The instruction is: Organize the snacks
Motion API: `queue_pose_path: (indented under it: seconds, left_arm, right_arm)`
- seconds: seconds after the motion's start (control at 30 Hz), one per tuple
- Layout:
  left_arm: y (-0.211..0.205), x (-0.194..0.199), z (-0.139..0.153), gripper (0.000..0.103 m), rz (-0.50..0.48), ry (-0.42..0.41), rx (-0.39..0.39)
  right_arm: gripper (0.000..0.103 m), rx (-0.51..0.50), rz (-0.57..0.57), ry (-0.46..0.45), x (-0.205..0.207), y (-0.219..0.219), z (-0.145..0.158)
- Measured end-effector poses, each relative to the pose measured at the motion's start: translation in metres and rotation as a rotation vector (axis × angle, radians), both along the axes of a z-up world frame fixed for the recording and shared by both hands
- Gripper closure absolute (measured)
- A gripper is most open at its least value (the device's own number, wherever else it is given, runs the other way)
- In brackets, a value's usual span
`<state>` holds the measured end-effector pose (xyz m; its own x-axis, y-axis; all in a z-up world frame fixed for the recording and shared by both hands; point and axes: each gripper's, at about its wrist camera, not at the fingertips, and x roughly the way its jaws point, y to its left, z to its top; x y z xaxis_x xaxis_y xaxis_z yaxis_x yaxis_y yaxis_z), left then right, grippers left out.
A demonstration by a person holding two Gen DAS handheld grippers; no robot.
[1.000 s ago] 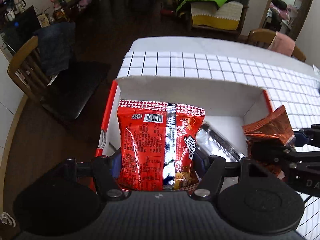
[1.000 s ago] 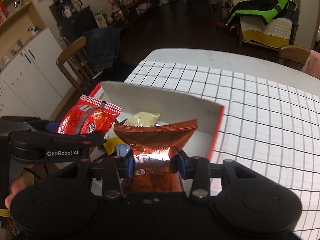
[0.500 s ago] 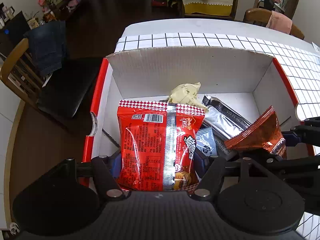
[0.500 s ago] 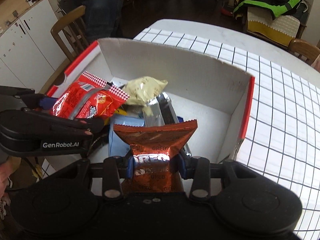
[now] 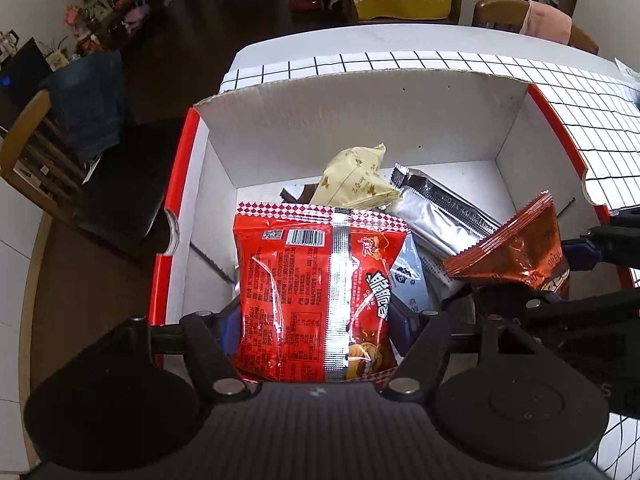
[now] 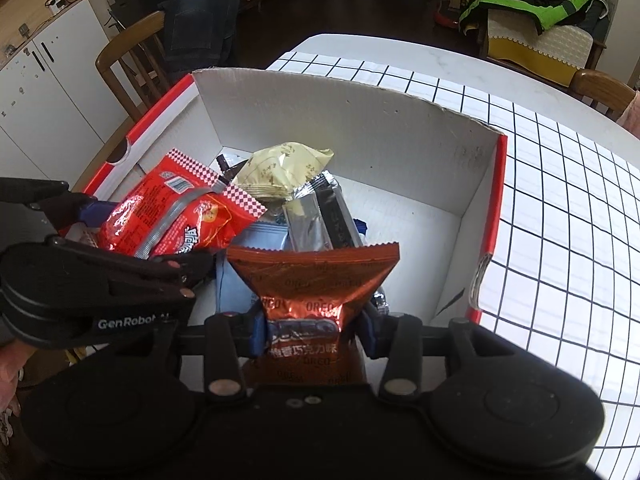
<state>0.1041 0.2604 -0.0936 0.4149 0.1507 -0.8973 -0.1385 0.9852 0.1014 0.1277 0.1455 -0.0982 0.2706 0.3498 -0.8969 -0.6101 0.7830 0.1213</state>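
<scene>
Two snack packets hang over an open white box (image 5: 352,120) with red outer sides, which sits on a surface covered by a black-gridded white cloth (image 6: 560,208). The left hand-held gripper (image 5: 316,320) pinches a red packet (image 5: 316,296) by its lower half, barcode side up, above the box's near-left corner. The right hand-held gripper (image 6: 312,332) clamps a copper-brown Oreo packet (image 6: 316,280) at its waist, the crimped top fanning out above the box's near edge, to the right of the red packet.

Inside the box, several snacks already lie in a loose heap toward the middle: a cream-coloured pouch (image 6: 280,172) nearest the far wall, a silver foil bar (image 5: 436,208) angled beside it, a pale blue packet (image 6: 248,248) partly covered by the held packets, and a dark wrapper (image 5: 296,196) peeking out behind the red one. The right portion of the box floor looks bare.

Judging by this, the sorting appears well under way: a handful of items are in, and both held packets are positioned over the opening but not yet let go. What seems to remain is lowering and dropping them; whether more snacks wait outside the box cannot be told, since little of the surface nearby shows.
</scene>
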Motion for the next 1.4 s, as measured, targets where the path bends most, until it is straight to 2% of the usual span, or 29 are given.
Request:
queue_pose_path:
  seconds: [0.2,0.37,0.5,0.83,1.03,1.27,1.4]
  left_arm:
    - [0.001,-0.007,0.004,0.030,0.004,-0.034,0.000]
    - [0.000,-0.012,0.014,0.026,0.012,-0.072,0.001]
    - [-0.001,-0.018,0.023,0.025,0.014,-0.099,-0.011]
    - [-0.007,-0.039,0.051,0.020,0.025,-0.186,-0.030]
    - [-0.012,-0.052,0.066,0.020,0.027,-0.237,-0.046]
    - [-0.026,-0.070,0.082,0.015,0.011,-0.336,-0.014]
    - [-0.031,-0.077,0.088,0.001,0.011,-0.365,-0.038]
  right_arm:
    - [0.046,0.034,-0.031,0.003,-0.004,-0.008,0.005]
    - [0.039,0.063,-0.047,-0.001,-0.007,-0.016,0.013]
    - [0.023,0.102,-0.068,-0.028,-0.011,-0.025,0.025]
    - [0.007,0.191,-0.080,-0.093,-0.025,-0.046,0.058]
    - [0.002,0.236,-0.079,-0.153,-0.038,-0.061,0.078]
    - [0.000,0.261,-0.066,-0.227,-0.052,-0.076,0.089]
    - [0.000,0.278,-0.089,-0.239,-0.059,-0.087,0.090]
